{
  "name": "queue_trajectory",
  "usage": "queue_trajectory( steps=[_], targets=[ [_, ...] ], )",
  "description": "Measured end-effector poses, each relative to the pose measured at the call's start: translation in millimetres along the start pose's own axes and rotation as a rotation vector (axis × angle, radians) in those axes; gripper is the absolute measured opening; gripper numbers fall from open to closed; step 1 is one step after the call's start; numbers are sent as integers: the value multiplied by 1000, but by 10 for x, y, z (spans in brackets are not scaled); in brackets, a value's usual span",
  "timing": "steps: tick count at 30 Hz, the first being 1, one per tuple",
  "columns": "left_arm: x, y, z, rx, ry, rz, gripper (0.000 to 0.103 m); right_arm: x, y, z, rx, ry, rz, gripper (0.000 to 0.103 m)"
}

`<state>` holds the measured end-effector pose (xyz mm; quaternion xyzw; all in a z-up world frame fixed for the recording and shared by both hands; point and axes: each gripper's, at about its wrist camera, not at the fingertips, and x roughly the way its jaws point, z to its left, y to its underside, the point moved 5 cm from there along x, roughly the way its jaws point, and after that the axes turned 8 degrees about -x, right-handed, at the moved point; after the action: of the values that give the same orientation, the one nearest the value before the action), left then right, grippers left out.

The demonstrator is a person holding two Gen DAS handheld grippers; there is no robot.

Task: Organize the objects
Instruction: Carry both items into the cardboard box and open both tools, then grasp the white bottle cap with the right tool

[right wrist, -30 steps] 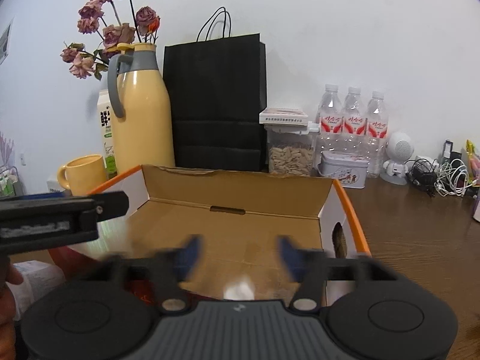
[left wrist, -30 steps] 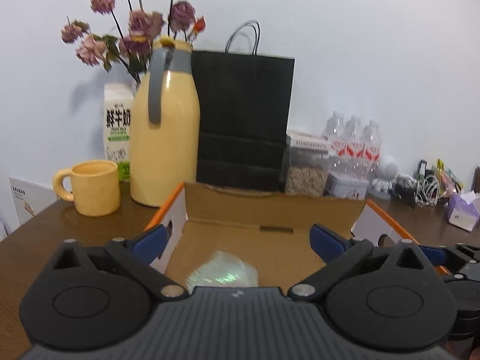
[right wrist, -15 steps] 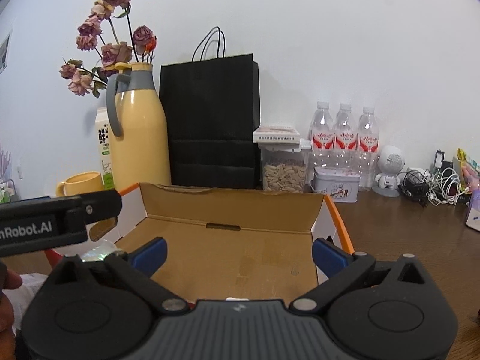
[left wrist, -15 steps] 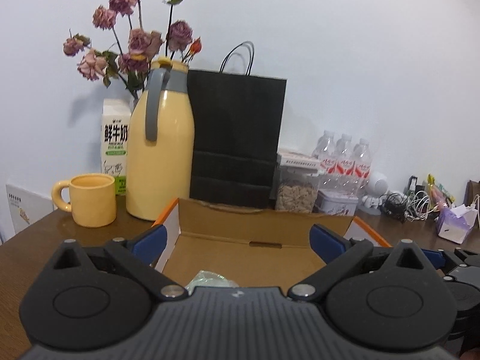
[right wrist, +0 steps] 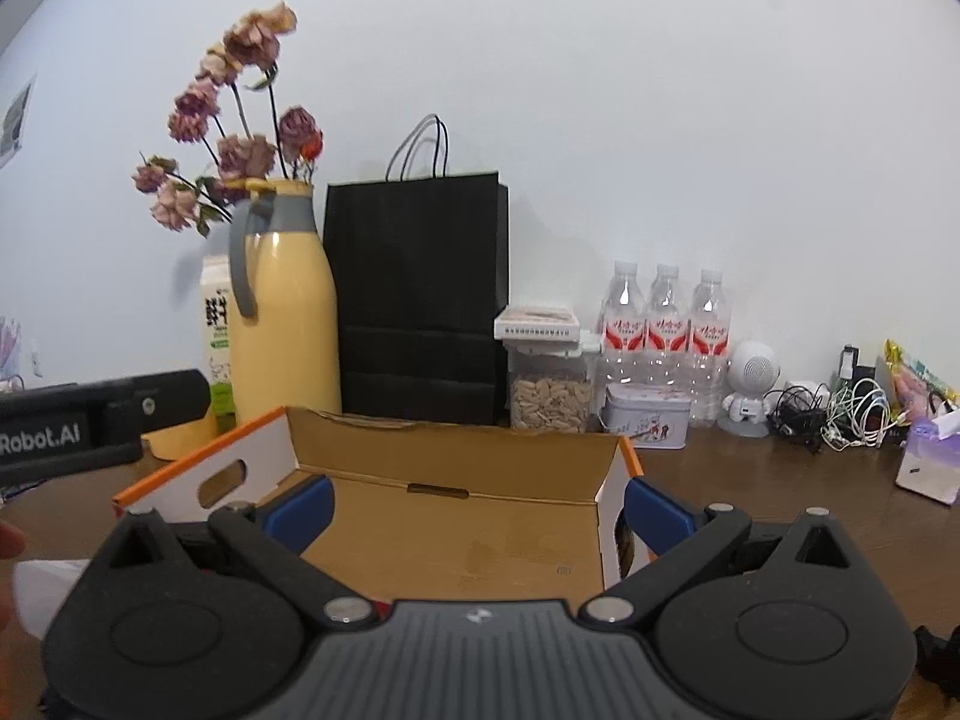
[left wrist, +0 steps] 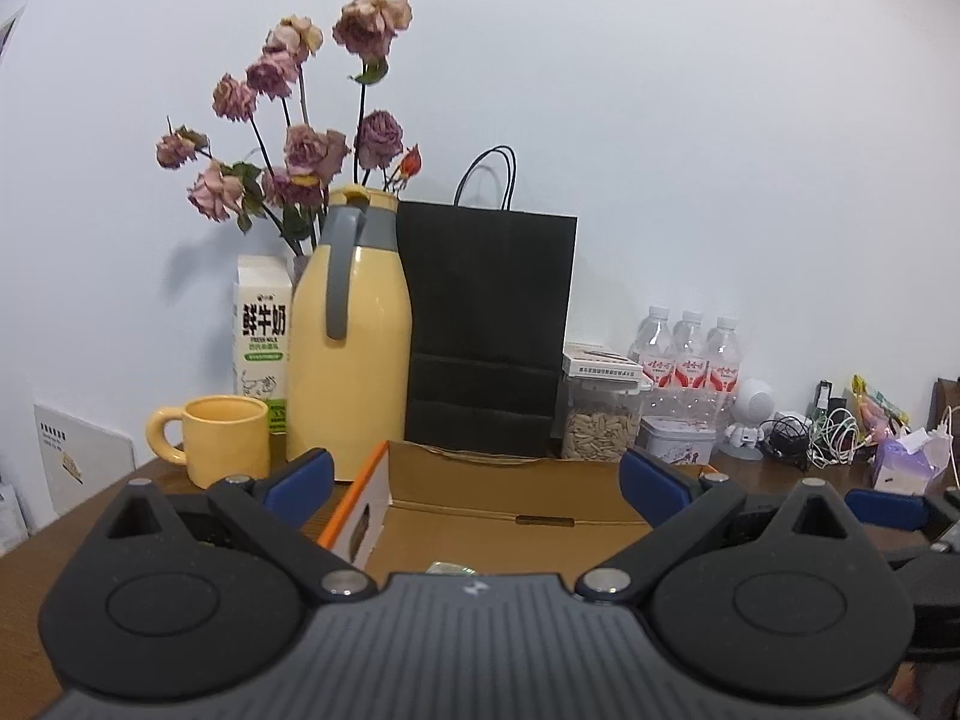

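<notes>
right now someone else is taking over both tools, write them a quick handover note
Left tool: open, holding nothing, facing the cardboard box.
Right tool: jaws have just been opening, now wide and empty, over the same box.
Done: a clear plastic packet lies in the box, mostly hidden behind the left tool's body.
Left: yellow mug, yellow flask, milk carton, seed jar and tin stand outside the box along the wall.

Cardboard box [right wrist: 456,516]: raw brown matt board inside, white coated outer faces, orange edging. Flask [left wrist: 354,348] at 11 o'clock of box: glossy yellow shell, matt grey plastic handle. Mug [left wrist: 225,438]: smooth yellow glaze. Bag [left wrist: 486,330] at 12 o'clock: matt black paper. Bottles [right wrist: 666,324] at 1 o'clock: clear plastic. Table [right wrist: 780,516]: dark wood, slight sheen. Tin [right wrist: 645,417]: printed metal.
</notes>
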<state>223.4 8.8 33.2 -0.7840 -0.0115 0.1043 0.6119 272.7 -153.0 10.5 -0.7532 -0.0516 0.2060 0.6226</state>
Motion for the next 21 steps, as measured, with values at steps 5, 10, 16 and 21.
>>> queue_trajectory(
  steps=[5,10,16,21],
  targets=[
    [-307,-37,85,4,8,2,103,-335,-5,28,-2,-14,-14,103],
    [-640,-43,168,11,18,15,103,-662,50,88,-12,-30,-4,103],
    [-944,79,303,9,24,71,103,-1013,218,159,-20,-55,28,103],
    [-1126,254,439,13,18,118,103,-1228,441,212,-27,-61,79,103]
  ],
)
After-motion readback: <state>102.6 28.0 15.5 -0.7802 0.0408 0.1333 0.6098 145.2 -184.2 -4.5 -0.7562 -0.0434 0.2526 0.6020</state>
